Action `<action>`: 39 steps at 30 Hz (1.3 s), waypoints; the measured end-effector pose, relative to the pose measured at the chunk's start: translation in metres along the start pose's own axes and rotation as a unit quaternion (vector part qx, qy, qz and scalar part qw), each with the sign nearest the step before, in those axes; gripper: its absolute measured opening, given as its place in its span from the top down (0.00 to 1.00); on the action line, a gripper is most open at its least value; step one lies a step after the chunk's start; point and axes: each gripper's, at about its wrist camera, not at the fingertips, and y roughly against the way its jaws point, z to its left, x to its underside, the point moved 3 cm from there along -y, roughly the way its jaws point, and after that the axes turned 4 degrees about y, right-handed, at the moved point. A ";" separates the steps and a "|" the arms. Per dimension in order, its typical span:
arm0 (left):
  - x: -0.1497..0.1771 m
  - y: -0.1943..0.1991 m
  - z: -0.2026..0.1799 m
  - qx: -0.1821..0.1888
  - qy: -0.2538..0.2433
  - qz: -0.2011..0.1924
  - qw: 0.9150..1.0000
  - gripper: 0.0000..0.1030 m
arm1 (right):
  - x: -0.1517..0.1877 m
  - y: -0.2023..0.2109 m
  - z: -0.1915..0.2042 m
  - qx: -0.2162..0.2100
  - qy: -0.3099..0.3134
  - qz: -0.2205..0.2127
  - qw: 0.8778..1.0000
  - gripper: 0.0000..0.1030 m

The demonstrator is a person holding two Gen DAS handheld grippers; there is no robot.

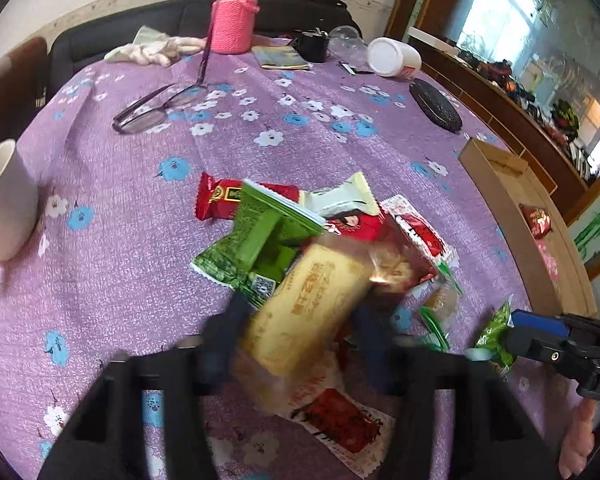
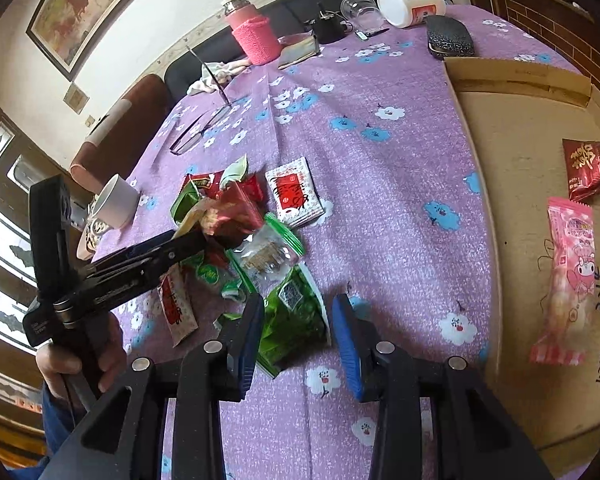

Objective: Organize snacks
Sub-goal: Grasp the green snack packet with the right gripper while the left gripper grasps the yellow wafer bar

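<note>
Left gripper (image 1: 296,320) clamps blurred yellow cake (image 1: 308,304) | right gripper (image 2: 296,332) apart around green packet (image 2: 296,320)

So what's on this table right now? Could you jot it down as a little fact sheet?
surface: purple flowered tablecloth
snack pile: mixed red, green and white wrapped snacks mid-table
left claw: fingers around a yellow wrapped cake; blurred, grip unclear
right claw: astride a green snack packet, pads not pressing
cardboard tray: holds a dark red snack packet and a pink snack packet
</note>
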 end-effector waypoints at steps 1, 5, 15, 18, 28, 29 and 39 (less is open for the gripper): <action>0.000 0.002 0.000 0.001 0.002 -0.003 1.000 0.75 | 0.001 0.000 0.000 0.001 0.001 0.000 1.000 0.62; -0.002 0.007 0.005 -0.004 0.011 -0.013 1.000 0.91 | 0.003 -0.001 -0.001 0.001 -0.004 0.003 1.000 0.59; -0.006 0.013 0.009 -0.018 0.023 -0.026 0.999 0.92 | 0.004 -0.006 -0.001 0.001 -0.034 0.016 0.999 0.43; -0.007 0.007 0.011 -0.022 0.028 -0.018 0.999 0.91 | 0.006 -0.010 0.006 0.003 -0.031 0.023 0.999 0.42; -0.008 0.010 0.012 -0.022 0.031 -0.039 0.999 0.92 | 0.009 -0.030 0.042 0.053 0.063 0.012 0.997 0.43; -0.009 0.013 0.012 -0.015 0.034 -0.044 0.998 0.92 | 0.011 -0.029 0.045 0.063 0.078 0.001 0.995 0.55; -0.009 0.022 0.009 0.013 0.042 -0.060 0.997 0.92 | 0.015 -0.011 0.052 0.069 0.119 -0.077 0.988 0.69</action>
